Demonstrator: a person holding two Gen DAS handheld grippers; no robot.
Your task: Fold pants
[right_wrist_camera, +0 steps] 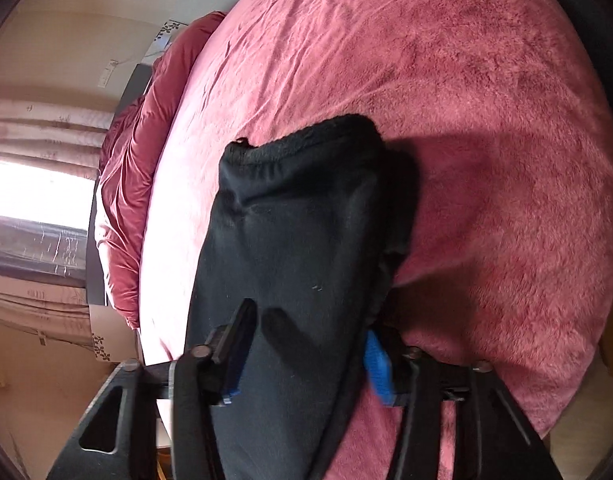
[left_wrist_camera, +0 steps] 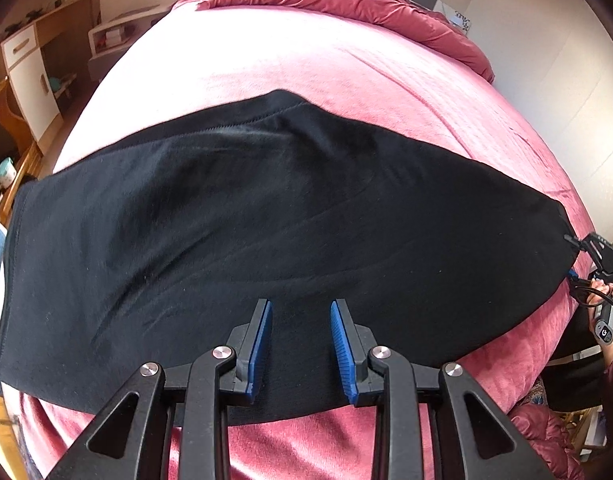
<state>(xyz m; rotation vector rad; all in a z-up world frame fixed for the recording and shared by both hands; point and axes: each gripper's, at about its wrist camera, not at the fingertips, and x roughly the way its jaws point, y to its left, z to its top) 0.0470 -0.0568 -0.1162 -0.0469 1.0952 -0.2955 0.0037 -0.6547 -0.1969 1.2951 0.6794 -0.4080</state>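
On the bed (left_wrist_camera: pixel 266 64), the black pants (left_wrist_camera: pixel 266 208) lie spread crosswise over the pink cover. The left gripper (left_wrist_camera: pixel 302 344) hovers over their near edge, pads apart, gripping nothing. The right gripper (right_wrist_camera: pixel 302 356) is clamped on one end of the pants, lifting it off the cover.

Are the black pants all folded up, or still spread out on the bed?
Mostly spread out. The black pants lie long and flat across the pink bed, and only one end is lifted, in the right gripper.
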